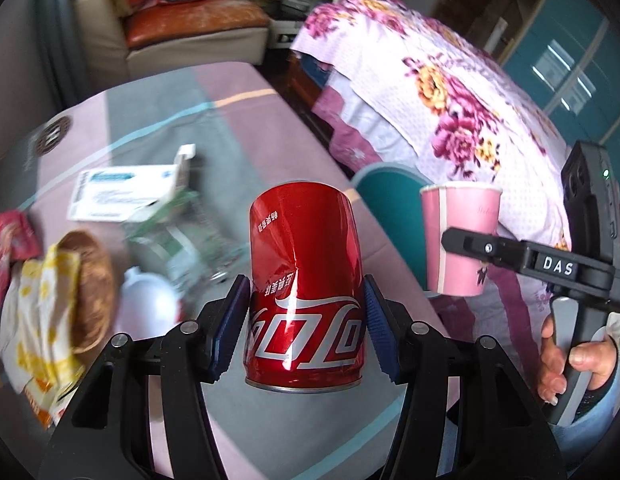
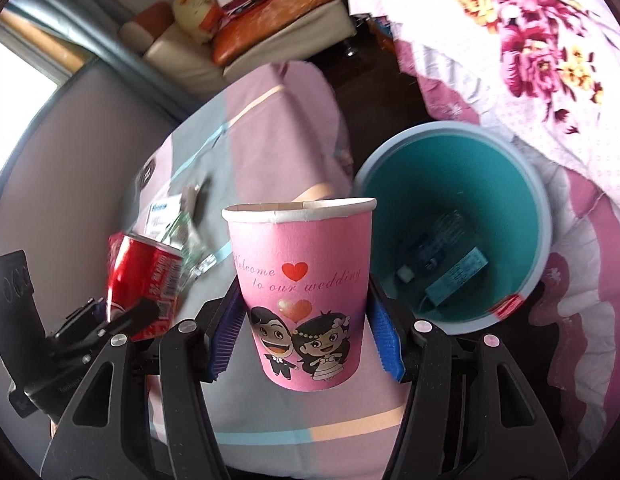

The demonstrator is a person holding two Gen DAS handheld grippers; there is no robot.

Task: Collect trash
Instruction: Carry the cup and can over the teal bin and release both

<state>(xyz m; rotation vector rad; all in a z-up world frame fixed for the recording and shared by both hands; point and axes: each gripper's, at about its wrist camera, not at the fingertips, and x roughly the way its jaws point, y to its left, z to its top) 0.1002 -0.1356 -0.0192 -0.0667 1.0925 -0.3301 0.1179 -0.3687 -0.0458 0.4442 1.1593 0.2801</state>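
Blue pads (image 1: 230,320) of the left tool (image 1: 306,320) press both sides of a dented red cola can (image 1: 306,280), held off the table (image 1: 246,128) with its printing upside down — so this tool is closed on the can, not open. In the right wrist view the right tool (image 2: 306,320) grips a pink paper cup (image 2: 306,280) the same way, upright, its blue pads flat against the cup's lower wall; squeezing low probably keeps the thin rim from folding. Just beyond the cup stands the teal bin (image 2: 537,216), open-mouthed, on the floor between the table and the flowered bedspread (image 2: 509,40), with a few boxes and wrappers already at its bottom. Both pieces of trash look to be on their way to it — the cup is nearer, and the can sits further out to the left. Farther out on the table more rubbish waits: a white carton (image 1: 122,196), crumpled clear plastic (image 1: 182,236), a red wrapper (image 1: 10,252), a yellow-printed bag (image 1: 42,320) beside a woven basket (image 1: 94,292). A person's hand (image 1: 569,368) wraps the right tool's handle.
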